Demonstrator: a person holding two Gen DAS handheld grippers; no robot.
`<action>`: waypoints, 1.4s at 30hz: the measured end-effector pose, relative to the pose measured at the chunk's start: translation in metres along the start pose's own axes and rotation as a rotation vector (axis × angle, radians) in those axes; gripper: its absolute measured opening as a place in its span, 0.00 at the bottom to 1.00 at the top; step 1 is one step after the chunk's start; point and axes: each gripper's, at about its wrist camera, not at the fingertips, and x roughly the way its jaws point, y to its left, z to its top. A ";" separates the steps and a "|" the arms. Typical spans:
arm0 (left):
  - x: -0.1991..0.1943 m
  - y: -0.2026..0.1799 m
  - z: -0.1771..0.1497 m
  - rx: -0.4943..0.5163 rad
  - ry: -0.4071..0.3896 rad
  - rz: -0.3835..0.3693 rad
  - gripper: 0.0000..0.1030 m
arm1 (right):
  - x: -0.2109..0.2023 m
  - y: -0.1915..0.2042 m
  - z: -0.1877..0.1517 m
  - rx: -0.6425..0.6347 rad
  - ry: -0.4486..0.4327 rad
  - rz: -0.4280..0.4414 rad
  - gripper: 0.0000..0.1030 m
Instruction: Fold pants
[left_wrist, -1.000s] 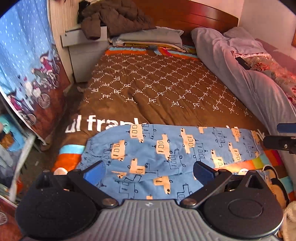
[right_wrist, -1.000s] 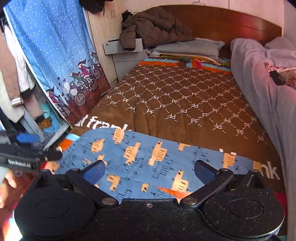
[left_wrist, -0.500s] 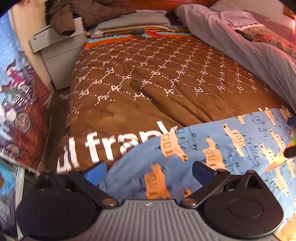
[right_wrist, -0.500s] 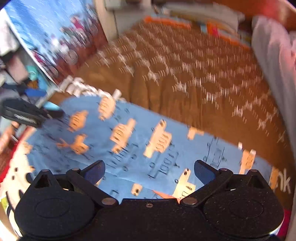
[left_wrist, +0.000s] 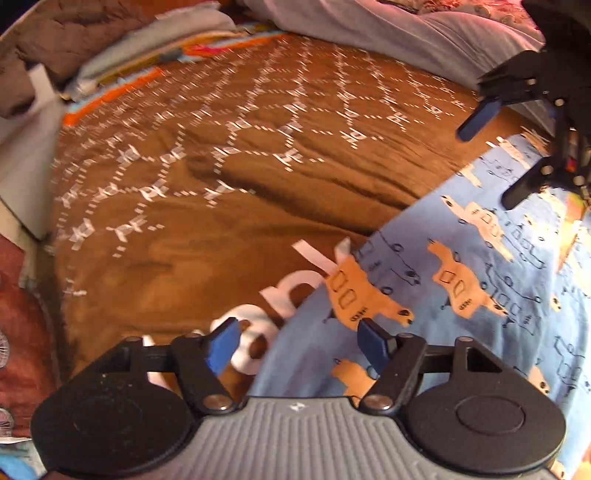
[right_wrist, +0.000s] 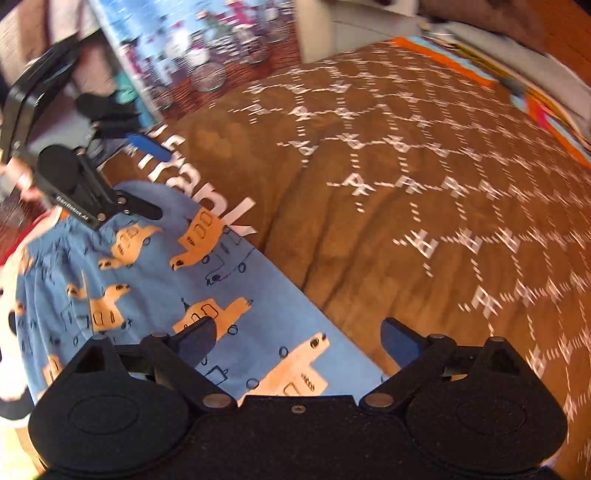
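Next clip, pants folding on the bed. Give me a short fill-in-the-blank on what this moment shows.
1. The pants are ____ with orange vehicle prints.
2. They lie on a ____ bedspread with white lettering.
3. The left gripper has its fingers astride the pants' ____.
4. The right gripper holds ____ so far, though its jaws are closing.

Missing words: blue; brown; edge; nothing

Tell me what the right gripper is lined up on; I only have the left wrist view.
Observer: The right gripper straddles the long edge of the pants: one finger over blue fabric, the other over the brown bedspread.
Operator: Gripping anything?
Observer: No. Its jaws are closing around that edge, pads pressing nothing yet.
Operator: Which end am I at?
Observer: The left gripper, jaws closing unpinched too, hovers at the gathered waistband.
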 end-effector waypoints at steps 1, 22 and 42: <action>0.003 0.001 0.001 0.005 0.009 -0.009 0.63 | 0.004 -0.002 0.002 -0.016 0.008 0.025 0.81; 0.041 0.031 0.009 0.089 0.167 -0.223 0.15 | 0.074 -0.077 0.018 -0.133 0.225 0.300 0.40; 0.025 0.045 0.019 0.039 0.092 -0.116 0.03 | 0.050 -0.104 0.025 -0.074 0.143 0.320 0.00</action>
